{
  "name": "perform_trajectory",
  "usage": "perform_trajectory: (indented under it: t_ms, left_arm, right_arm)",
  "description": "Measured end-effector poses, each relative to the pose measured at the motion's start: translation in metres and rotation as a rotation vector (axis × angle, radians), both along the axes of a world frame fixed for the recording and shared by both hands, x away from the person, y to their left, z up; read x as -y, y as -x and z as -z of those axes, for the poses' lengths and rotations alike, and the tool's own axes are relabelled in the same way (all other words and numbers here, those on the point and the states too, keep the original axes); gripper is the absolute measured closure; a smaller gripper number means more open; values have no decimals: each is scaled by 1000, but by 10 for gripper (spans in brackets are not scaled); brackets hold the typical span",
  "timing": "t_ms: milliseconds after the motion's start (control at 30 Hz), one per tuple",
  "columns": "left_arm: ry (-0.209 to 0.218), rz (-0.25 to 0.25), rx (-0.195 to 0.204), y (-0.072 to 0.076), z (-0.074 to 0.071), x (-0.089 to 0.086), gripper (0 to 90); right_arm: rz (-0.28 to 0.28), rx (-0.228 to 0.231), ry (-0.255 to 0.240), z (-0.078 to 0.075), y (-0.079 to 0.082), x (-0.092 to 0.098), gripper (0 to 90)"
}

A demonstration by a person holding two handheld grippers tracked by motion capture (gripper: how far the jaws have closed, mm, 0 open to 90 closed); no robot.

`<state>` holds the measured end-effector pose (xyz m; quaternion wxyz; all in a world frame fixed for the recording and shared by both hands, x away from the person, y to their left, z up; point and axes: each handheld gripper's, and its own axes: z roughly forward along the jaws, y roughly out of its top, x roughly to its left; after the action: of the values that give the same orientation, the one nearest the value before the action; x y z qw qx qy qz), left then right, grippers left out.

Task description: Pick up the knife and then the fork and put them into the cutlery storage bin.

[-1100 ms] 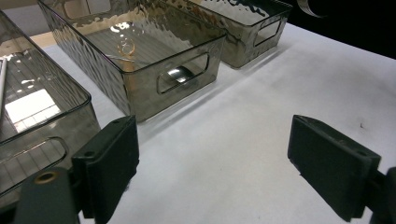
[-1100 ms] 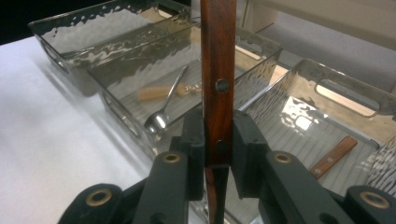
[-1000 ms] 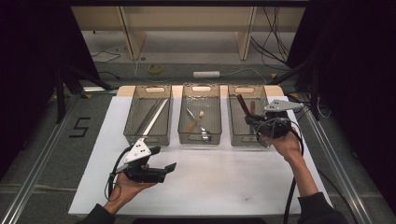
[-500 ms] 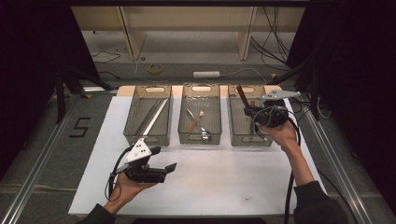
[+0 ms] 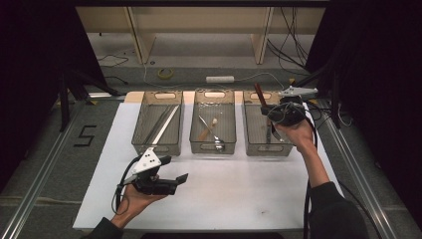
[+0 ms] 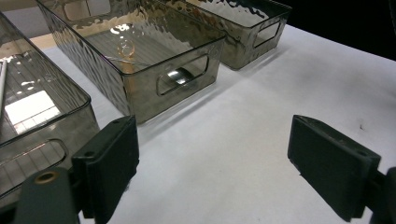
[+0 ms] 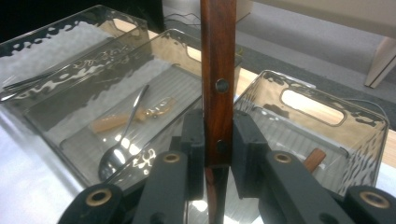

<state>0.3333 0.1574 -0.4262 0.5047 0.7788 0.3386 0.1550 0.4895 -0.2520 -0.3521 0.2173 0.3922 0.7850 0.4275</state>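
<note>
right gripper [image 7: 218, 140] clamps a wooden-handled knife [image 7: 218, 70] upright above the right bin [image 5: 251, 124] at two o'clock, while left gripper [image 6: 212, 172], jaws wide and empty, rests over bare white mat [image 5: 239, 194] at seven.

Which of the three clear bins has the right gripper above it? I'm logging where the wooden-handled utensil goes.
The right-hand bin: the right gripper, clamping the wooden handle, hangs over it. The middle bin and left bin have no gripper above them.

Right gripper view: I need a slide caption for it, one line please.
Right gripper clamps a wooden handle upright above the clear bins; a spoon lies in one.
</note>
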Motion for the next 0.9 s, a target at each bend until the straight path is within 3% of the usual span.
perform_trajectory:
  t_ms: [533,900]
  left_arm:
    - [-3,3,3,1,0,2,161]
    - [-3,4,3,1,0,2,161]
  right_arm:
    - [73,-23,18,6,-23,-1,777]
    - [106,-52,33,19,-33,-5,776]
